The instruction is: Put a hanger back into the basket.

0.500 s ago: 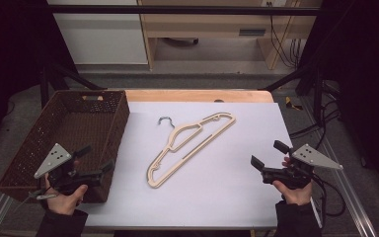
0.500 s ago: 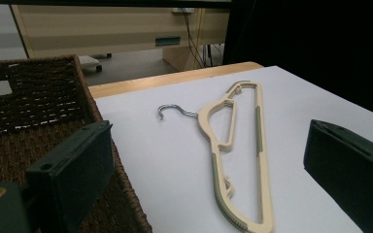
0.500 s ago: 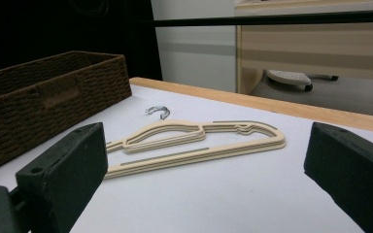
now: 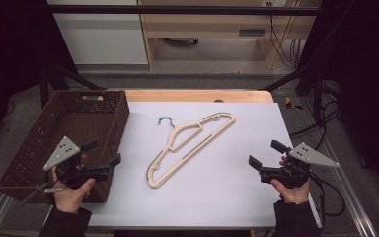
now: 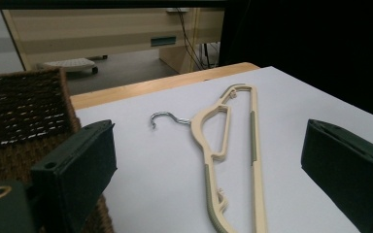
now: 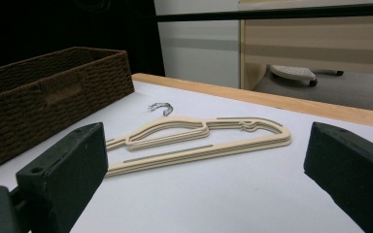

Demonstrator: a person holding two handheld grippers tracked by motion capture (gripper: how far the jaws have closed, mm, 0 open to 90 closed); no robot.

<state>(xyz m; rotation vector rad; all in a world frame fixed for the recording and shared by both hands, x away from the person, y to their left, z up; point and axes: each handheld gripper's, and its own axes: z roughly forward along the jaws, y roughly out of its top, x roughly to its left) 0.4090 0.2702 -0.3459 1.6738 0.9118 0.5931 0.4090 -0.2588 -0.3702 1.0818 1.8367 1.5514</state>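
I hold the left gripper (image 4: 102,160) over the basket's (image 4: 39,143) near corner and the right gripper (image 4: 263,157) at the sheet's (image 4: 237,187) right edge, jaws apart and empty, both aimed inward at the hanger (image 4: 190,145) lying flat mid-sheet, well apart from each.

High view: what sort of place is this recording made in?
Probably a lab or workshop set up for recording: a white-topped table on a metal frame, loose cables on the floor behind, and plain wooden furniture.
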